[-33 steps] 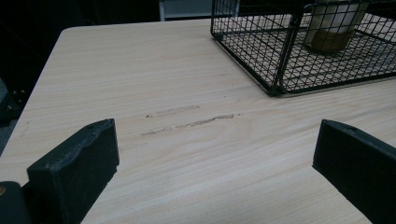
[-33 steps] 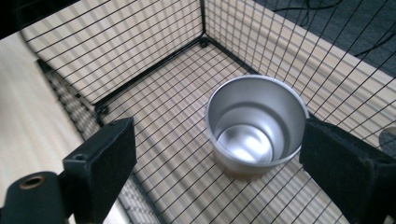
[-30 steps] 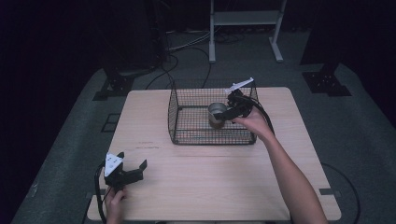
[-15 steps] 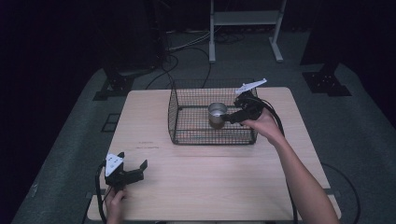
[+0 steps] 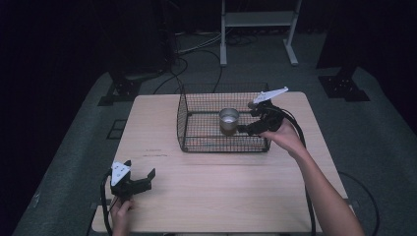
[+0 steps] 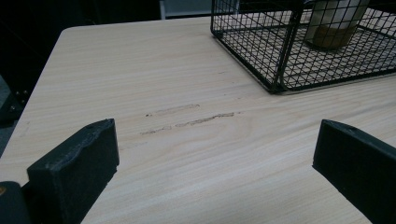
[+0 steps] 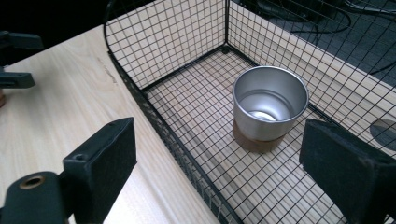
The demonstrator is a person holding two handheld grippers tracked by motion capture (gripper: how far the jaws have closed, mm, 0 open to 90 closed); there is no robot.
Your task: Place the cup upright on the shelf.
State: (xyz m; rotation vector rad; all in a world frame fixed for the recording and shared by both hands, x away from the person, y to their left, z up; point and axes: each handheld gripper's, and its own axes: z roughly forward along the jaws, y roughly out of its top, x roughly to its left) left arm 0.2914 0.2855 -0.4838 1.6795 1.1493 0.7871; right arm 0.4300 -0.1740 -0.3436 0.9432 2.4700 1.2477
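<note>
Standing upright inside the wire basket (image 5: 196, 132), the metal cup (image 5: 229, 119) looks delivered; right tongs (image 5: 248, 129) released beside it, left tongs (image 5: 142, 178) released well away.

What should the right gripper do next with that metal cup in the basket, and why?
Probably lift the right gripper up and back, clear of the wire basket. The metal cup stands upright on the basket floor, and the fingers are spread wide with nothing between them, so the placing looks done. The left gripper rests open near the table's front corner.
</note>
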